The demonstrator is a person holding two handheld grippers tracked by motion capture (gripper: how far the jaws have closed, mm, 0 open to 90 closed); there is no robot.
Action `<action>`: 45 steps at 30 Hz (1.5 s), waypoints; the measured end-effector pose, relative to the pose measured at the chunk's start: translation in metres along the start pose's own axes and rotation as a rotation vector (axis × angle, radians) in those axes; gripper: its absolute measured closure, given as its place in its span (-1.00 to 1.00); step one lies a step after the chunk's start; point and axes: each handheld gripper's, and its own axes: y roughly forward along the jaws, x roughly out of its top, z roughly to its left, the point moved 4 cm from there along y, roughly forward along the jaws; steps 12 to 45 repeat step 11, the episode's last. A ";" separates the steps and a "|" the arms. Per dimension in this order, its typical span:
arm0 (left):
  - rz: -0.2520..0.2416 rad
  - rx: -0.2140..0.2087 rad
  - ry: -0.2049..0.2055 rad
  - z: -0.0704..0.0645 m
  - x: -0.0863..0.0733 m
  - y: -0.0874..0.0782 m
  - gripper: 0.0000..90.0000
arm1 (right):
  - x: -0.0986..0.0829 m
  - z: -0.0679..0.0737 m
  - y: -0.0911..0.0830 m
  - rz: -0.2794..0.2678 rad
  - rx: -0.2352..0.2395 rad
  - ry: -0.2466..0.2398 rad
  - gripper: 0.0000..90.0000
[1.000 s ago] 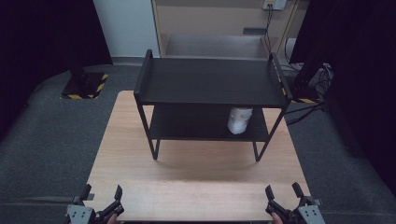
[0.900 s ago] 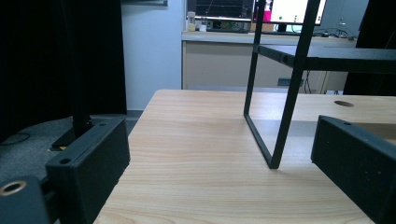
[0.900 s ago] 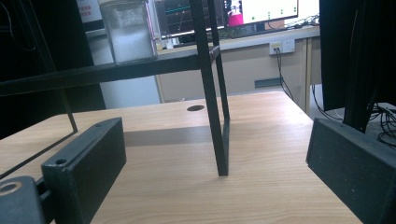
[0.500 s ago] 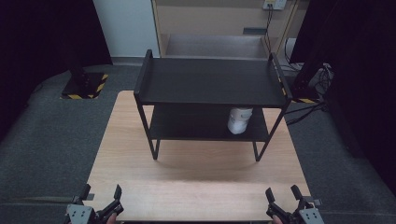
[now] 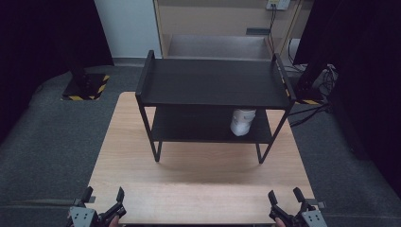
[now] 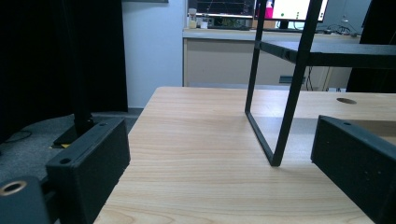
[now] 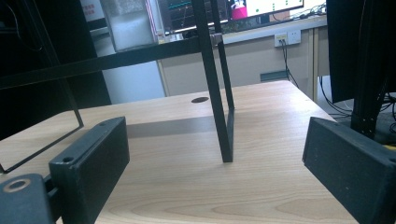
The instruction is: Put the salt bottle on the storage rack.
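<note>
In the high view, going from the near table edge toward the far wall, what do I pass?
Left gripper and right gripper at the near edge → bare wooden table → black two-tier shelf with a white container on its lower tier → beige cabinet.

Grey carpet floor [image 5: 52,142], white wall [image 5: 125,28], beige cabinet [image 5: 213,23], black curtains [image 5: 42,38].
</note>
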 end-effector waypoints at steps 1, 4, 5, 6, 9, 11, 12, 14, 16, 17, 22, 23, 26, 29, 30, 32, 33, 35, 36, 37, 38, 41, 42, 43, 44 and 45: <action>0.000 0.000 0.000 0.000 0.000 0.000 -0.92 | 0.000 0.000 0.000 0.002 -0.001 0.000 -0.84; -0.004 0.000 0.001 -0.001 0.000 0.000 -0.92 | -0.002 -0.001 0.001 0.006 0.001 0.002 -0.84; -0.005 0.000 0.004 -0.001 0.000 0.000 -0.92 | -0.002 -0.001 0.001 0.007 0.002 0.003 -0.84; -0.005 -0.001 0.009 -0.001 0.000 -0.001 -0.92 | -0.002 -0.001 0.001 0.007 0.002 0.009 -0.86; -0.013 -0.002 0.015 0.000 0.001 -0.006 -0.92 | -0.001 0.000 -0.004 -0.012 0.008 0.020 -0.87; -0.018 0.004 0.011 0.000 0.002 -0.010 -0.92 | 0.001 0.001 -0.008 -0.020 0.013 0.020 -0.87; -0.018 0.004 0.011 0.000 0.002 -0.010 -0.92 | 0.001 0.001 -0.008 -0.020 0.013 0.020 -0.87; -0.018 0.004 0.011 0.000 0.002 -0.010 -0.92 | 0.001 0.001 -0.008 -0.020 0.013 0.020 -0.87; -0.018 0.004 0.011 0.000 0.002 -0.010 -0.92 | 0.001 0.001 -0.008 -0.020 0.013 0.020 -0.87; -0.018 0.004 0.011 0.000 0.002 -0.010 -0.92 | 0.001 0.001 -0.008 -0.020 0.013 0.020 -0.87; -0.018 0.004 0.011 0.000 0.002 -0.010 -0.92 | 0.001 0.001 -0.008 -0.020 0.013 0.020 -0.87; -0.018 0.004 0.011 0.000 0.002 -0.010 -0.92 | 0.001 0.001 -0.008 -0.020 0.013 0.020 -0.87; -0.018 0.004 0.011 0.000 0.002 -0.010 -0.92 | 0.001 0.001 -0.008 -0.020 0.013 0.020 -0.87; -0.018 0.004 0.011 0.000 0.002 -0.010 -0.92 | 0.001 0.001 -0.008 -0.020 0.013 0.020 -0.87; -0.018 0.004 0.011 0.000 0.002 -0.010 -0.92 | 0.001 0.001 -0.008 -0.020 0.013 0.020 -0.87; -0.018 0.004 0.011 0.000 0.002 -0.010 -0.92 | 0.001 0.001 -0.008 -0.020 0.013 0.020 -0.87; -0.018 0.004 0.011 0.000 0.002 -0.010 -0.92 | 0.001 0.001 -0.008 -0.020 0.013 0.020 -0.87; -0.018 0.004 0.011 0.000 0.002 -0.010 -0.92 | 0.001 0.001 -0.008 -0.020 0.013 0.020 -0.87; -0.018 0.004 0.011 0.000 0.002 -0.010 -0.92 | 0.001 0.001 -0.008 -0.020 0.013 0.020 -0.87; -0.018 0.004 0.011 0.000 0.002 -0.010 -0.92 | 0.001 0.001 -0.008 -0.020 0.013 0.020 -0.87; -0.018 0.004 0.011 0.000 0.002 -0.010 -0.92 | 0.001 0.001 -0.008 -0.020 0.013 0.020 -0.87; -0.018 0.004 0.011 0.000 0.002 -0.010 -0.92 | 0.001 0.001 -0.008 -0.020 0.013 0.020 -0.87; -0.018 0.004 0.011 0.000 0.002 -0.010 -0.92 | 0.001 0.001 -0.008 -0.020 0.013 0.020 -0.87; -0.018 0.004 0.011 0.000 0.002 -0.010 -0.92 | 0.001 0.001 -0.008 -0.020 0.013 0.020 -0.87; -0.018 0.004 0.011 0.000 0.002 -0.010 -0.92 | 0.001 0.001 -0.008 -0.020 0.013 0.020 -0.87; -0.018 0.004 0.011 0.000 0.002 -0.010 -0.92 | 0.001 0.001 -0.008 -0.020 0.013 0.020 -0.87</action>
